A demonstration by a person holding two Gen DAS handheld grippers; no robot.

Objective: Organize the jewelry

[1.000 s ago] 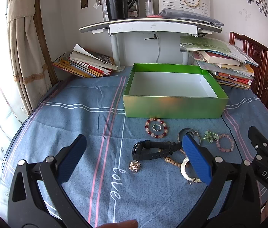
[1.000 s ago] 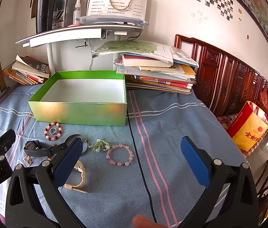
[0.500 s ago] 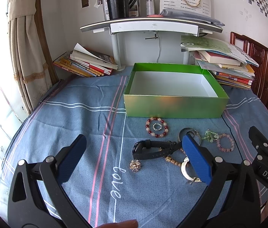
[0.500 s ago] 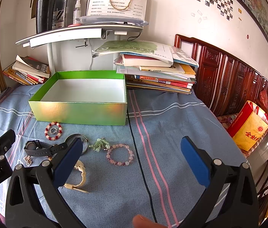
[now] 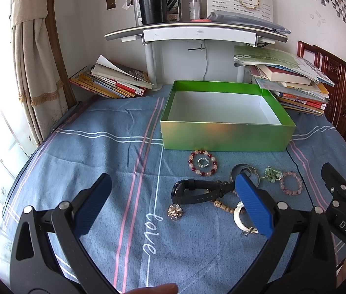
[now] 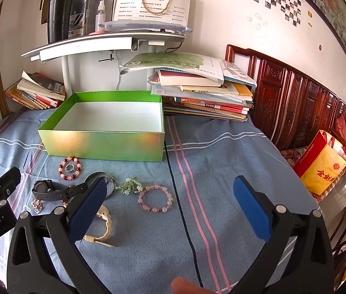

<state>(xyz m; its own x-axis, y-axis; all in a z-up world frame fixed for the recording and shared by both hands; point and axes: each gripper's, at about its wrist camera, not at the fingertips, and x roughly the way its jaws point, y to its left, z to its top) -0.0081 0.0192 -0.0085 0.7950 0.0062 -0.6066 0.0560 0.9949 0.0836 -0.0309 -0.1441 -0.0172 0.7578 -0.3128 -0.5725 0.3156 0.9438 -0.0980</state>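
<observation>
Well, nothing's packed yet: the green box [image 5: 224, 134] sits empty on the bed [image 5: 87, 161], all the jewelry [image 5: 203, 163] and the watch [image 5: 197, 191] lying just before it. Left tongs [image 5: 173, 210] and right tongs [image 6: 170, 210] both hover wide, empty. Book stacks [image 6: 204, 93] flank the box; nothing blocks.

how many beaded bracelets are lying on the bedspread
3: a red-and-white one before the green box, a pink one farther right, and a brown one partly hidden under the black watch.
</observation>
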